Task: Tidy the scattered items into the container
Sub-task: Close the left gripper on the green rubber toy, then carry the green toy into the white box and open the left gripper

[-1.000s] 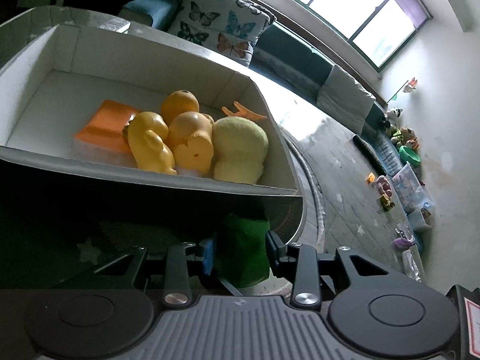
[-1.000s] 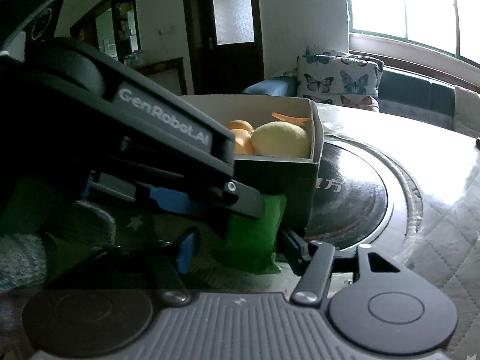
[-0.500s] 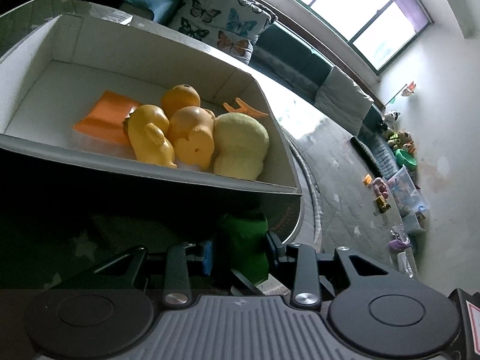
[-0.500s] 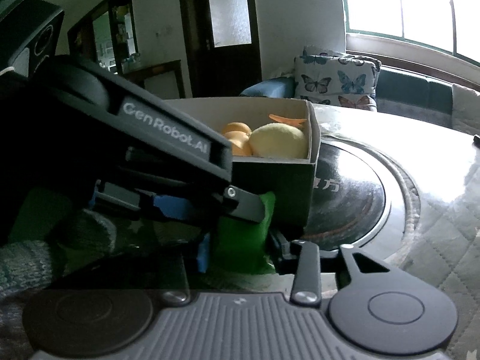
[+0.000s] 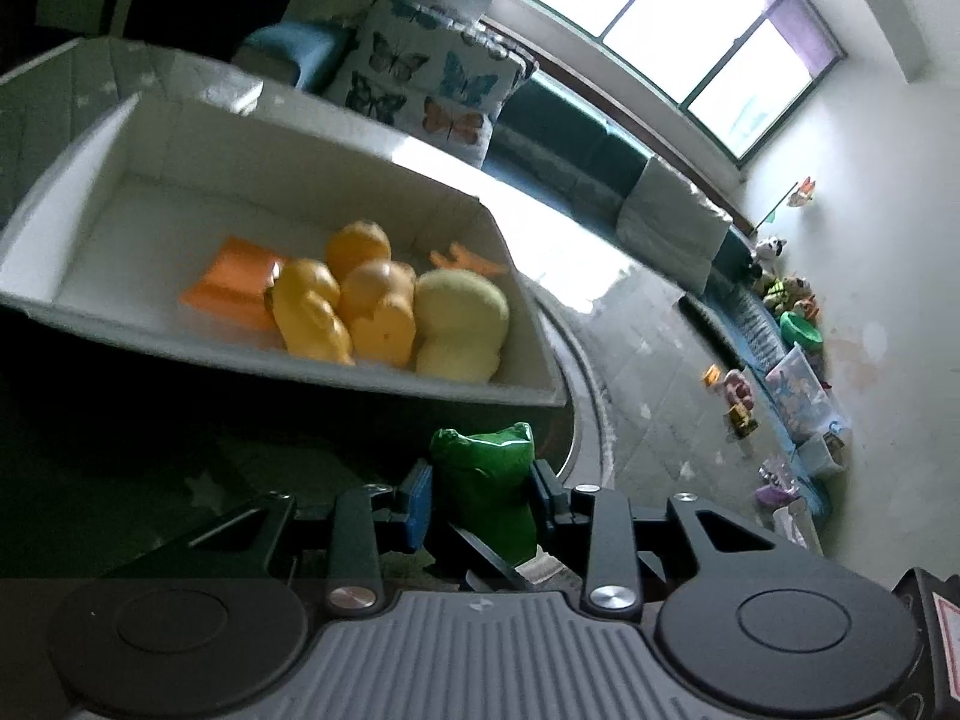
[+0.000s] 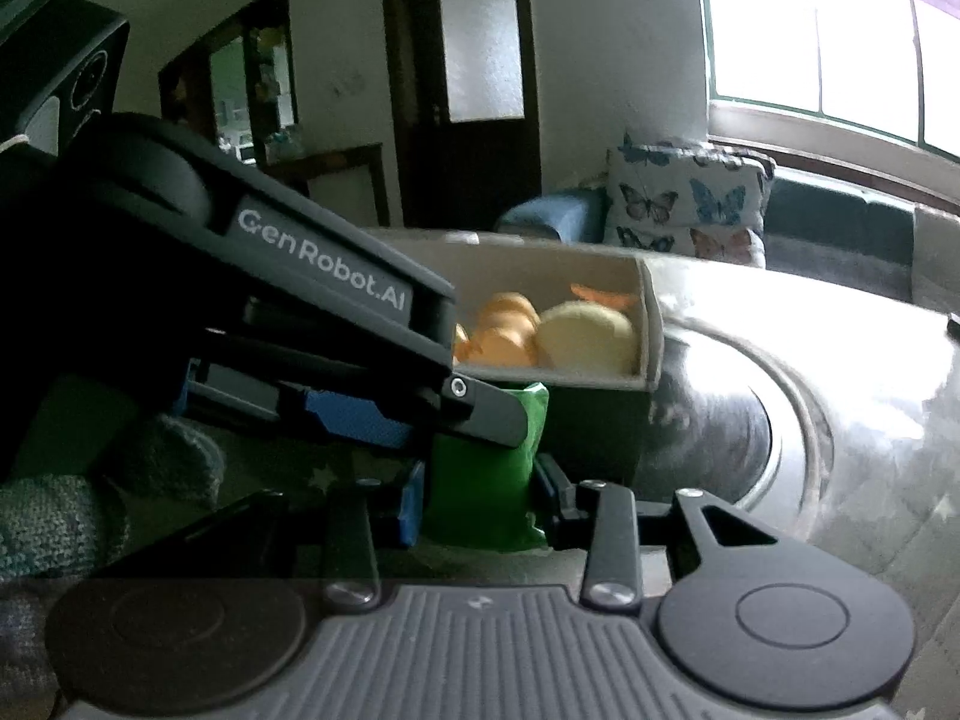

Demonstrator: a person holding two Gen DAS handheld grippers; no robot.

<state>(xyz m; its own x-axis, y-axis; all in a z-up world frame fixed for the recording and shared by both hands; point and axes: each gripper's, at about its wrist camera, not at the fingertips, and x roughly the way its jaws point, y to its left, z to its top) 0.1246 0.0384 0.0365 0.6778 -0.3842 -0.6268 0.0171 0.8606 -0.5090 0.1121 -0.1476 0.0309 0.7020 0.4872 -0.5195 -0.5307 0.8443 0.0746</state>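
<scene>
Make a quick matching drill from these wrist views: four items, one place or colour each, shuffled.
Items:
1. green packet
2. pale yellow sponge
3. orange flat piece
4. butterfly cushion

Descriptions:
A. lying flat at the far left of the box's contents
B. on the sofa behind the table
C. between both grippers' fingers, outside the box
D. rightmost in the box, near its corner

Pairs: 1-C, 2-D, 3-A, 4-B

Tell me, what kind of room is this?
Most likely a home living room: a long dark sofa under a wide window, a butterfly-print cushion, and children's toys scattered along the far wall.
</scene>
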